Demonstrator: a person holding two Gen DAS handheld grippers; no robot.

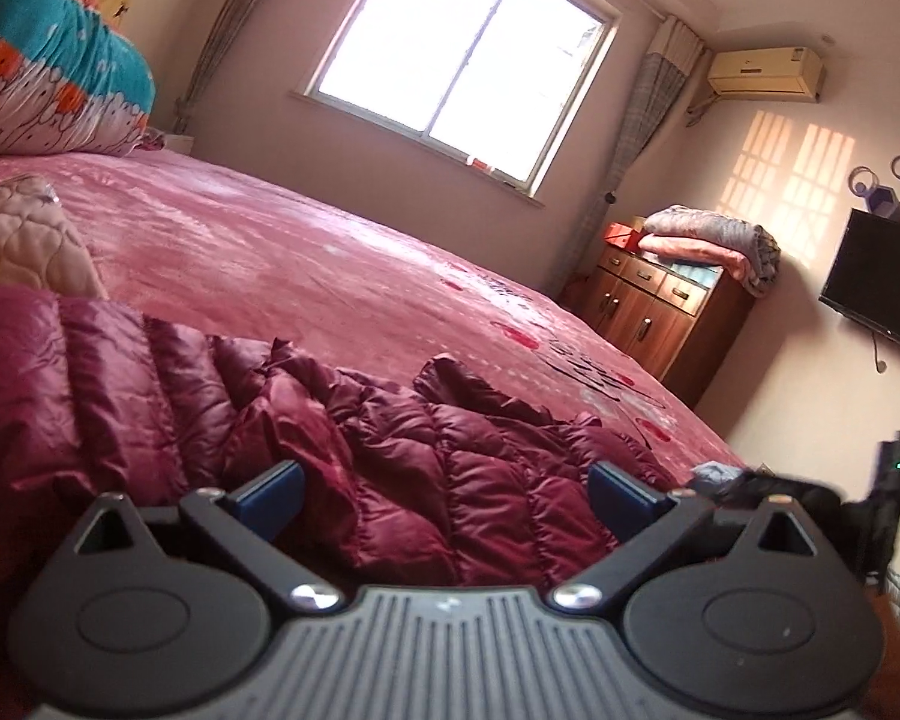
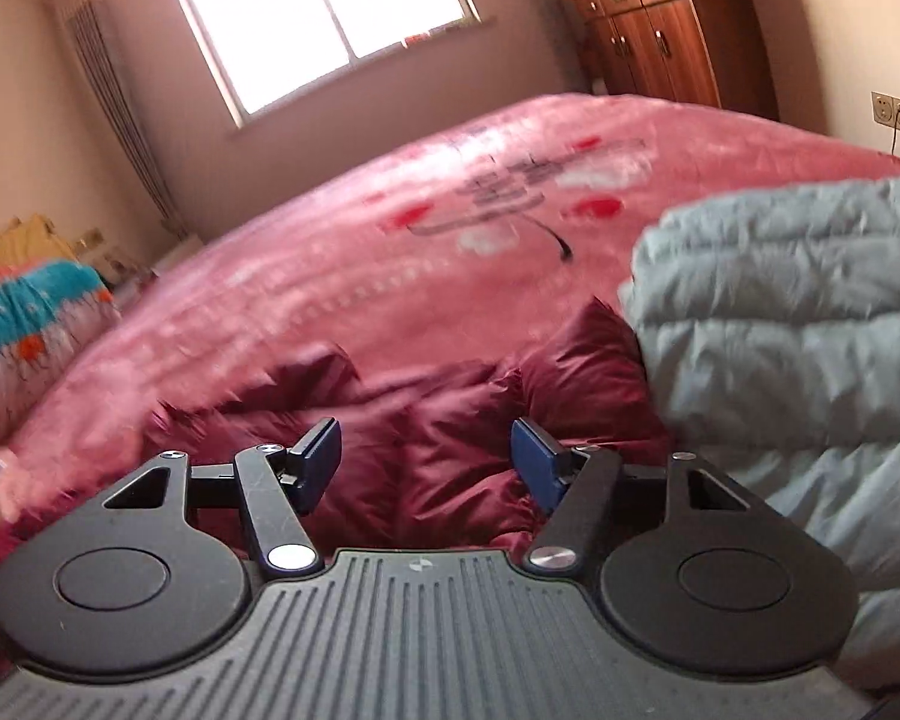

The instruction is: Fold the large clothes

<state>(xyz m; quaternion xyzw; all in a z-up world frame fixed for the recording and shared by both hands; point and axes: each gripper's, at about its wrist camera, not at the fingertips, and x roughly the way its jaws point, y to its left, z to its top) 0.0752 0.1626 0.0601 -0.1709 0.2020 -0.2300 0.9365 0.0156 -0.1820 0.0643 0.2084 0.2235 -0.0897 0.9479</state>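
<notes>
Jackets: two on the bed (image 1: 330, 252), one maroon jacket (image 1: 390, 450), one grey jacket (image 2: 780, 330)
Left gripper (image 1: 444, 498): fingers wide apart, holding nothing
Right gripper (image 2: 426, 465): fingers apart, holding nothing

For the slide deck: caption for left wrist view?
Open left hand-held gripper over a maroon puffer jacket on the pink bed.

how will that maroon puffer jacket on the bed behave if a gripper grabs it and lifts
The maroon puffer jacket lies crumpled in soft folds, so it will probably sag and drape, not hold shape. Its shiny quilted shell looks slick, so a shallow pinch may slip. The puffy padding suggests it is light for its bulk.
</notes>
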